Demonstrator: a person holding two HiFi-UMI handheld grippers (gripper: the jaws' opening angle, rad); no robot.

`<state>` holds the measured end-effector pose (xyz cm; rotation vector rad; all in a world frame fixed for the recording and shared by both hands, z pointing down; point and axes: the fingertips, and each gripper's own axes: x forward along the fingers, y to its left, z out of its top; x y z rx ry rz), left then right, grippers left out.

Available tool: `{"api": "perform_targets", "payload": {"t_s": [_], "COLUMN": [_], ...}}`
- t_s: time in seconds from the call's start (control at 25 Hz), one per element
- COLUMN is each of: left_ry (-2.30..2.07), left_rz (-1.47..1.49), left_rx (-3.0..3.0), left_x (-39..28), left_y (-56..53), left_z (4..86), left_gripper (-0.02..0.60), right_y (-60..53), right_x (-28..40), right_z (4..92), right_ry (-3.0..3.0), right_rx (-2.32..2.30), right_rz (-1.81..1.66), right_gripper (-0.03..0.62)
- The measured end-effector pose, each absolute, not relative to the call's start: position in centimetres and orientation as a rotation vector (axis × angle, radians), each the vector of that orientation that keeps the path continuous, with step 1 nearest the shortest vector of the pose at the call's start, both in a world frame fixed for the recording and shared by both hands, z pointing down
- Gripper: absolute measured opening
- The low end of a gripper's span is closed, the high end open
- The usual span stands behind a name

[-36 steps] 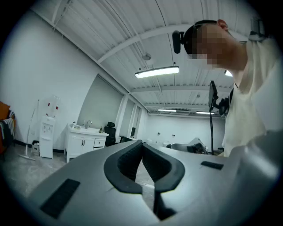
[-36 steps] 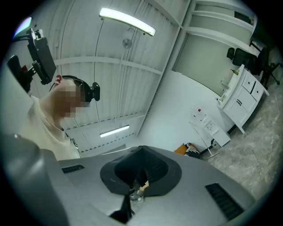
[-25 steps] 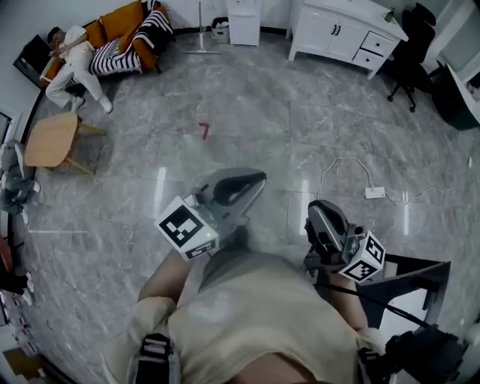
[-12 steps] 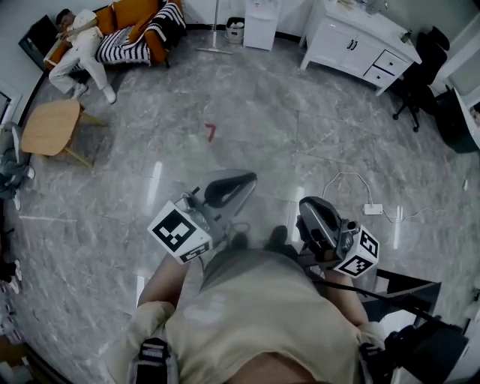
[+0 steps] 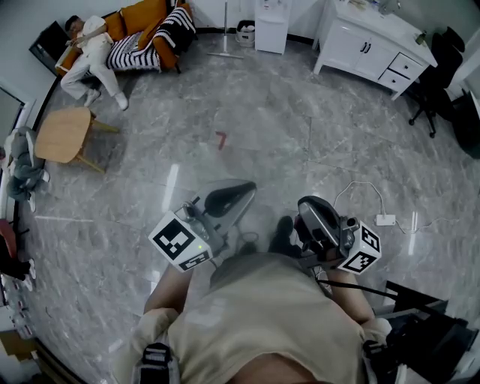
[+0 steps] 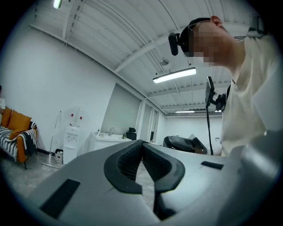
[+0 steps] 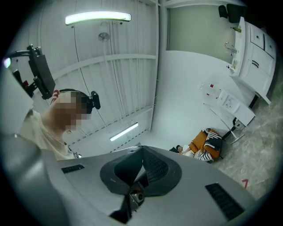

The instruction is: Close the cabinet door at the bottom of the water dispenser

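Observation:
The white water dispenser (image 5: 271, 22) stands against the far wall, across the room from me. It also shows small in the left gripper view (image 6: 70, 137) and tilted in the right gripper view (image 7: 226, 103). Its bottom cabinet door is too small to make out. My left gripper (image 5: 250, 186) is held out level over the floor in front of the person's body, jaws shut with nothing between them (image 6: 141, 144). My right gripper (image 5: 303, 203) sits beside it, tipped upward, also shut and empty (image 7: 142, 148). Both are far from the dispenser.
Grey marble floor (image 5: 247, 105) lies between me and the dispenser, with a red mark (image 5: 222, 139). A white cabinet (image 5: 371, 41) stands right of the dispenser, with an office chair (image 5: 442, 67) beyond. An orange sofa (image 5: 142, 30) holds a person; a wooden table (image 5: 64, 133) sits left. A power strip (image 5: 385, 220) and cord lie on the right.
The floor mark and furniture have slid down and right in the head view as the person carries both grippers across the room toward the far wall. Both grippers stay shut.

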<state>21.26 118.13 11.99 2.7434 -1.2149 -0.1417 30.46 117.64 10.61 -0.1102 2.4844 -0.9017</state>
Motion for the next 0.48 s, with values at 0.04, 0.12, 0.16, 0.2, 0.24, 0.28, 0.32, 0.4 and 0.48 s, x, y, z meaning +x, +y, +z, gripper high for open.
{"api": "perform_targets", "payload": {"t_s": [0.04,0.12,0.16,0.2,0.24,0.28,0.32,0.4,0.48], "left_ry": [-1.202,-1.188,-1.183,-1.178,-1.172,-1.168,-1.167,-1.171,-1.177], "left_rz": [-0.134,-0.102,-0.085,-0.072,-0.062,-0.052,-0.040,-0.011,0.009], "left_rx": [2.750,2.766,2.772,2.777,2.781,2.786,2.789,2.793,2.788], "left_x": [21.9,23.3,24.2,25.2,26.4,27.7,29.1,31.6,33.0], "left_y": [117.1,114.6,113.3,112.0,110.6,109.1,107.5,104.3,102.7], "left_z": [11.9,11.8,11.8,11.8,11.8,11.8,11.8,11.9,12.1], "left_gripper": [-0.006,-0.006,-0.006,-0.006,-0.006,-0.006,-0.006,-0.006,-0.006], "right_y": [116.7,114.8,113.8,112.7,111.5,110.0,108.4,105.1,103.7], "right_x": [30.8,31.9,32.8,33.9,35.1,36.5,37.9,40.3,41.5], "right_z": [10.5,10.6,10.8,11.0,11.3,11.6,11.8,12.2,12.4], "right_ry": [2.496,2.518,2.523,2.525,2.525,2.521,2.514,2.500,2.500], "right_rx": [-0.107,-0.109,-0.114,-0.120,-0.127,-0.133,-0.135,-0.126,-0.109], "right_rz": [-0.887,-0.862,-0.856,-0.855,-0.856,-0.861,-0.869,-0.889,-0.899], "right_gripper": [0.011,0.011,0.011,0.011,0.011,0.011,0.012,0.011,0.011]}}
